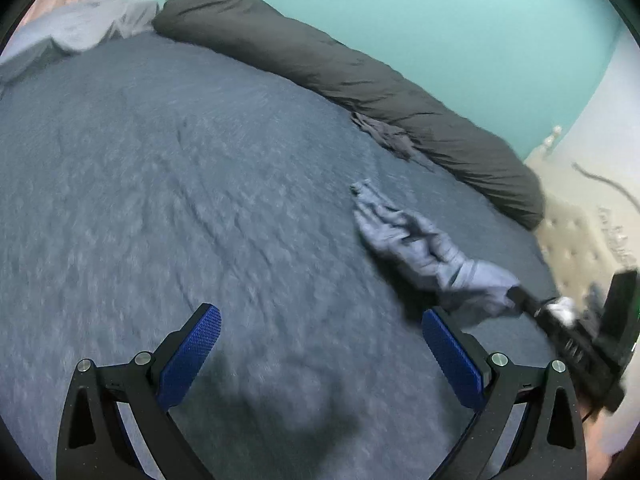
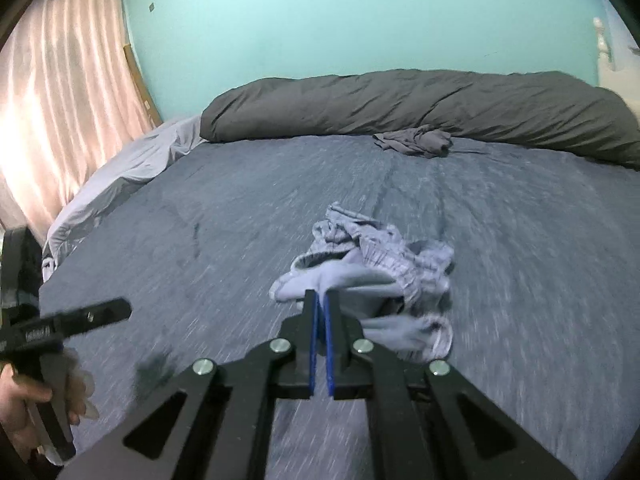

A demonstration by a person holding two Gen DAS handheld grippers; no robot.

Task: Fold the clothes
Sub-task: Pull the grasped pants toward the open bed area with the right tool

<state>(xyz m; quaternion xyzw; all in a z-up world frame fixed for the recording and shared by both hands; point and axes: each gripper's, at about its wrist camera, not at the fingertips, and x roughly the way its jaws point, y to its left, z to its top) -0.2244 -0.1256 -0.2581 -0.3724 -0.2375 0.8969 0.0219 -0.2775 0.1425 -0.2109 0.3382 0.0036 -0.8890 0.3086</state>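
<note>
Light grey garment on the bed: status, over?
Right gripper shut on light grey garment, still crumpled. Left gripper open, empty, over bedspread. Dark garment by rolled duvet, clear of work.

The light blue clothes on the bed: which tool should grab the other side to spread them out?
The left tool, probably. Its blue pads are wide open with nothing between them, over the blue bedcover beside the light blue clothes. The right tool is shut on one edge of them, so it isn't free.
</note>
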